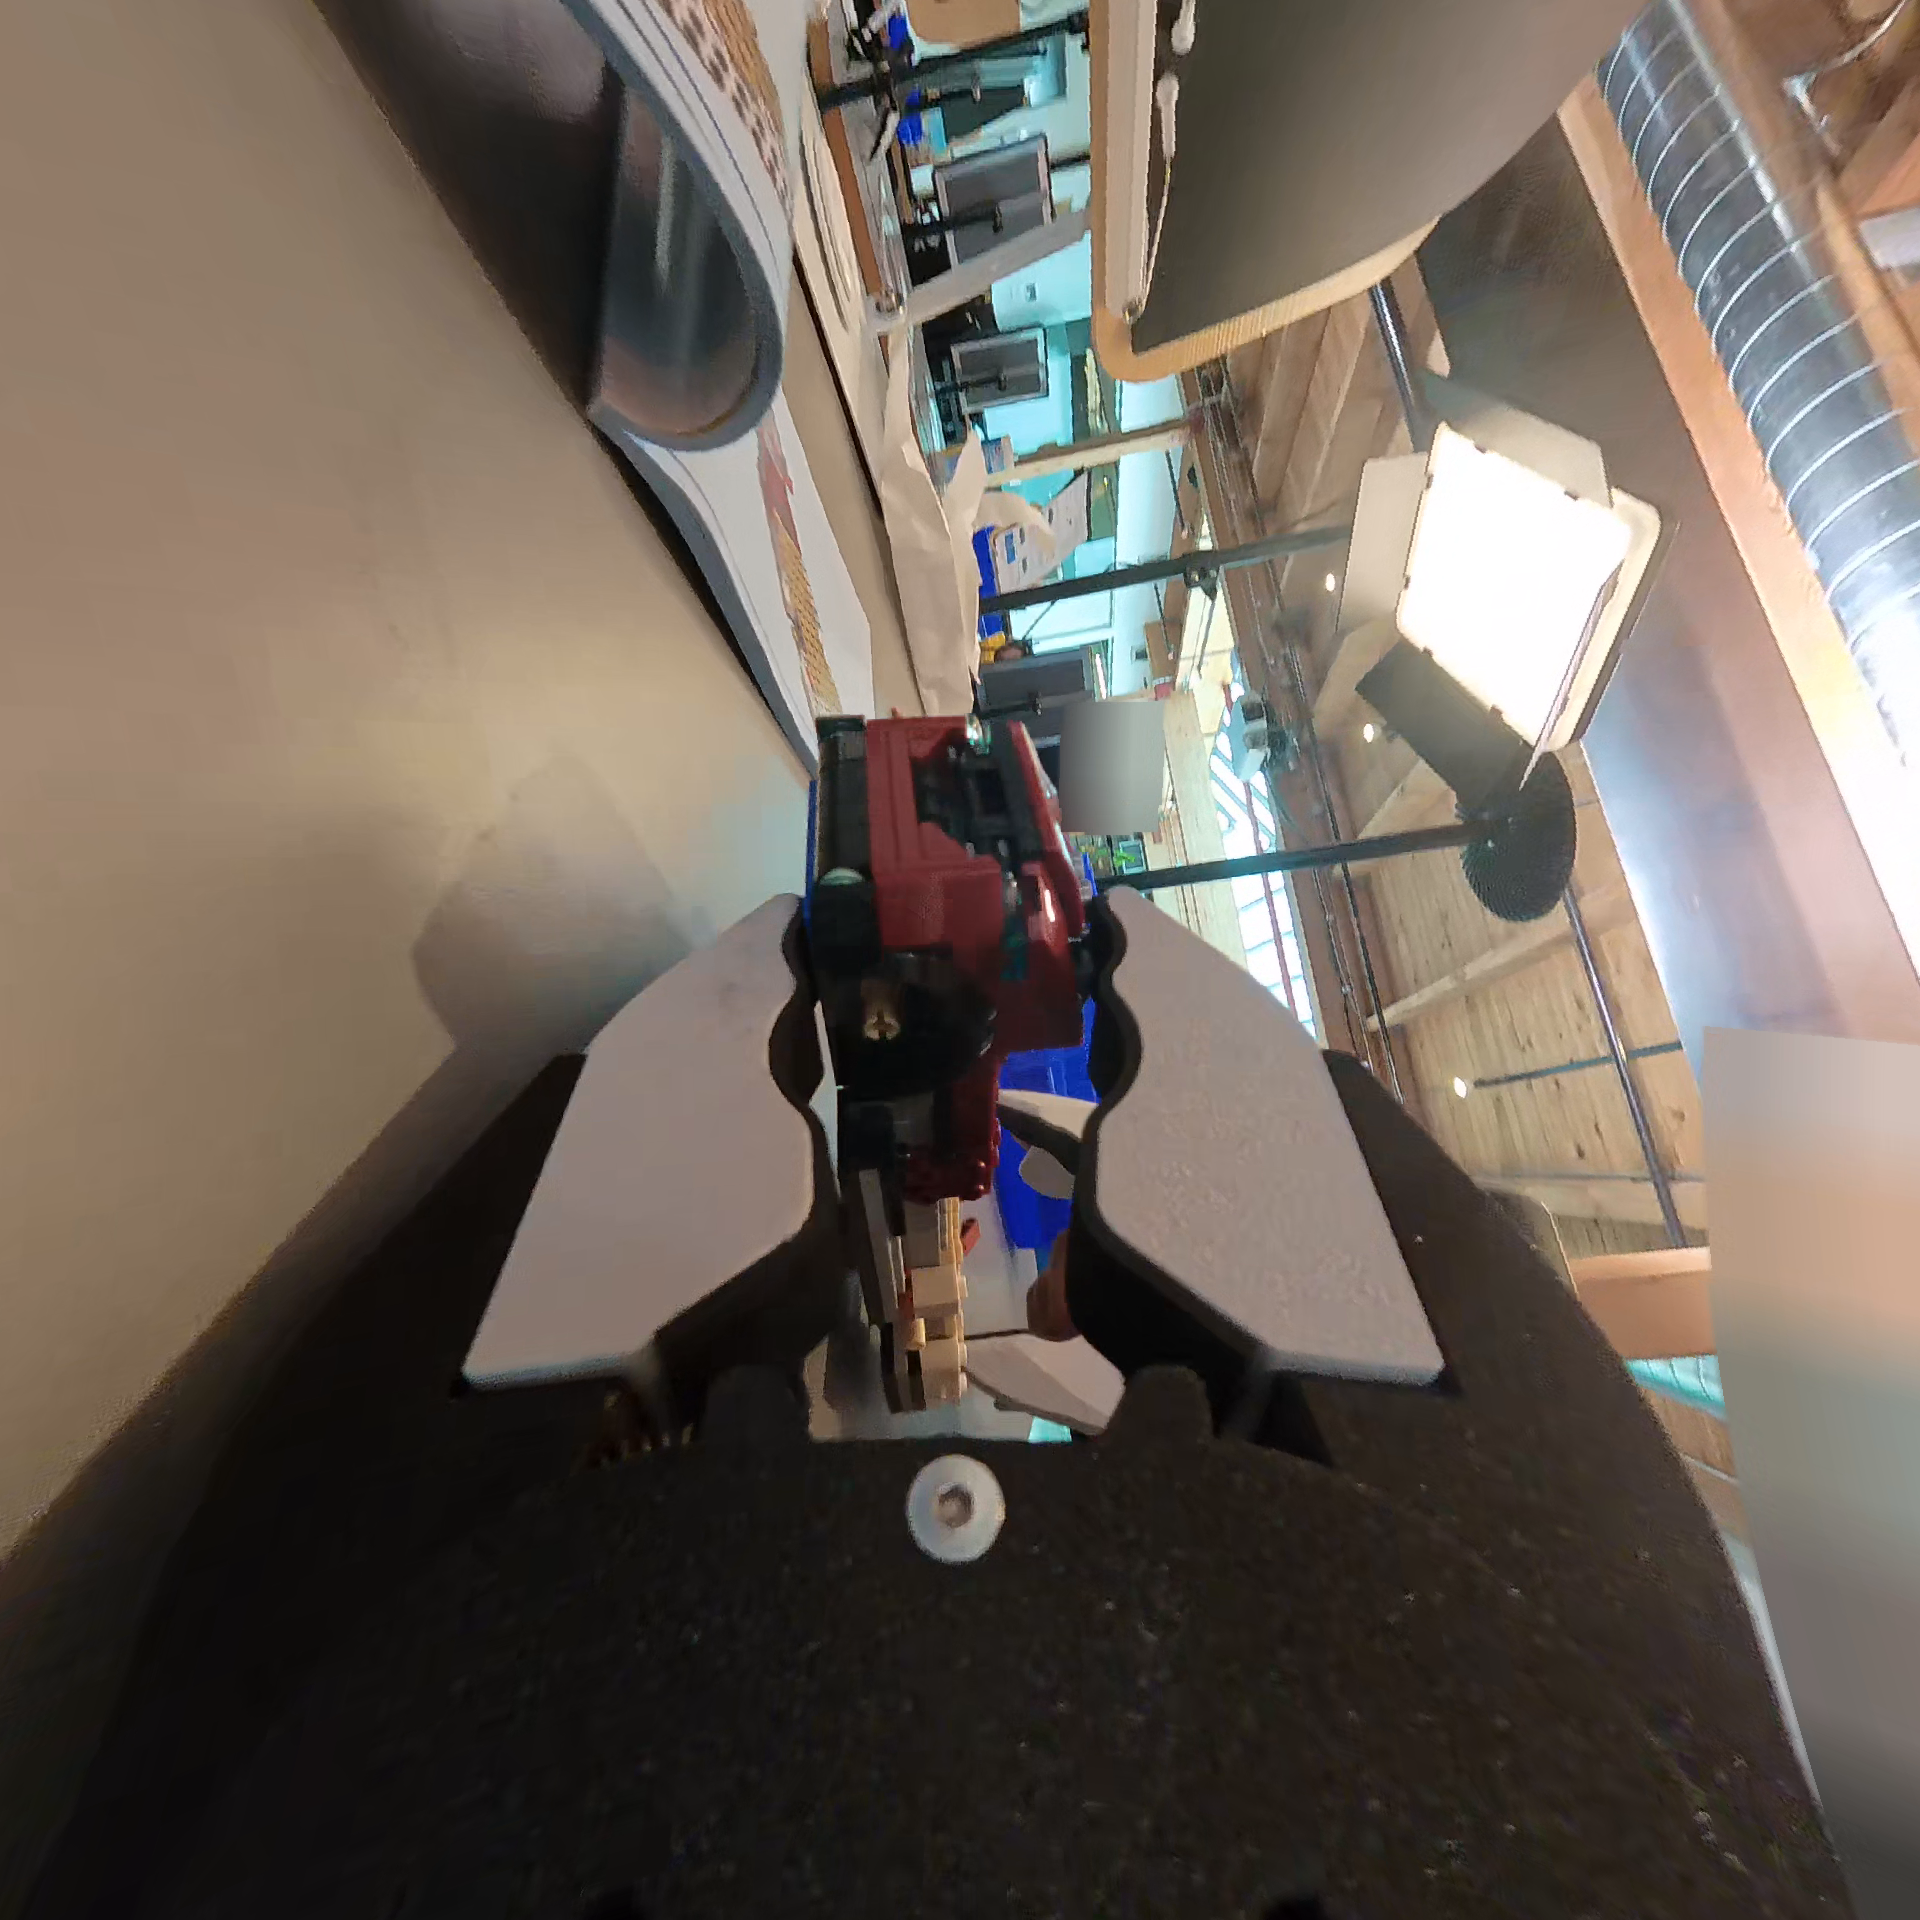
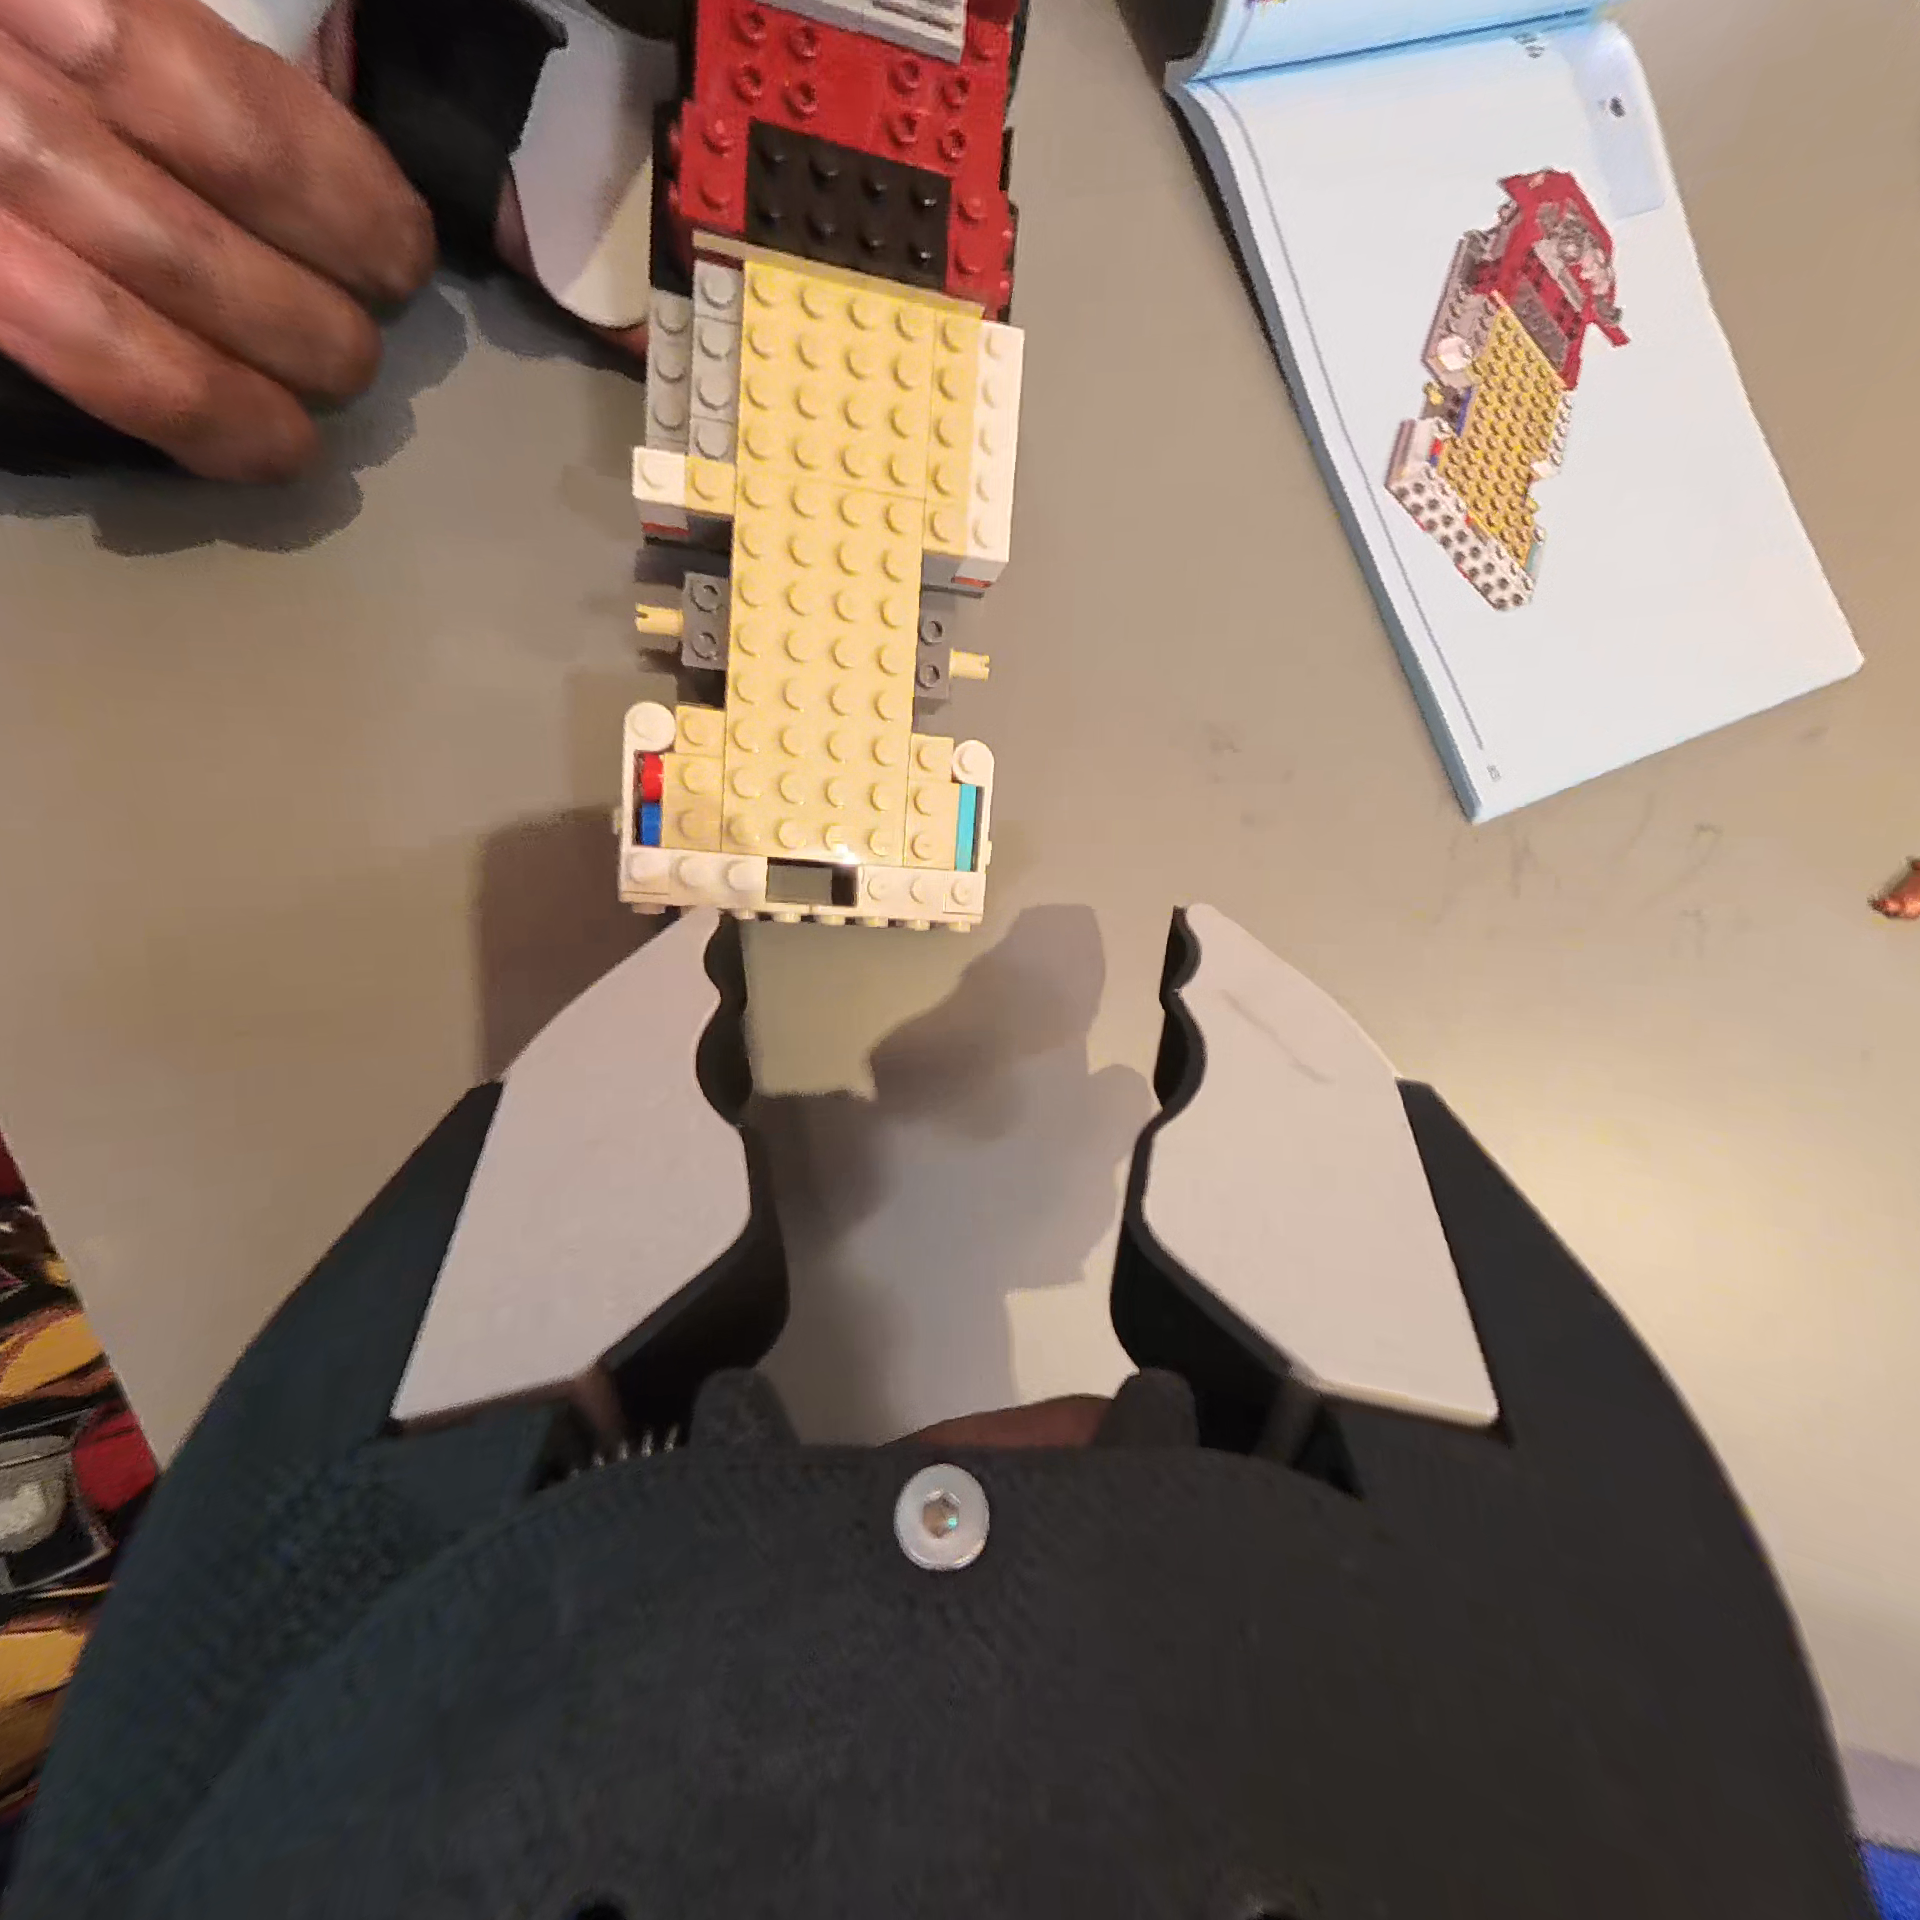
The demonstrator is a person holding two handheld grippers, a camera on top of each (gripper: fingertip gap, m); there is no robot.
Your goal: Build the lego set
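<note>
My left gripper (image 1: 948, 925) is shut on the red front end of a toy brick vehicle (image 1: 935, 852), both pads pressed on its sides; it is held on its side close to the beige table (image 1: 260, 727). In the right wrist view the same model (image 2: 831, 520) shows from above: red and black front, tan studded deck, white rear. The left gripper's fingers (image 2: 582, 260) show at its red end, beside a person's hand (image 2: 187, 229). My right gripper (image 2: 951, 935) is open and empty just behind the model's white rear edge, over the grey table (image 2: 312, 727).
An open instruction booklet (image 2: 1507, 416) lies on the table to the right of the model. A small brown piece (image 2: 1896, 899) lies at the far right edge. A printed box (image 2: 42, 1403) shows at the left edge. A lamp on a stand (image 1: 1507, 603) and a curled mat (image 1: 686, 260) show in the left wrist view. Spacing between my two grippers at the tips: around 15 centimeters.
</note>
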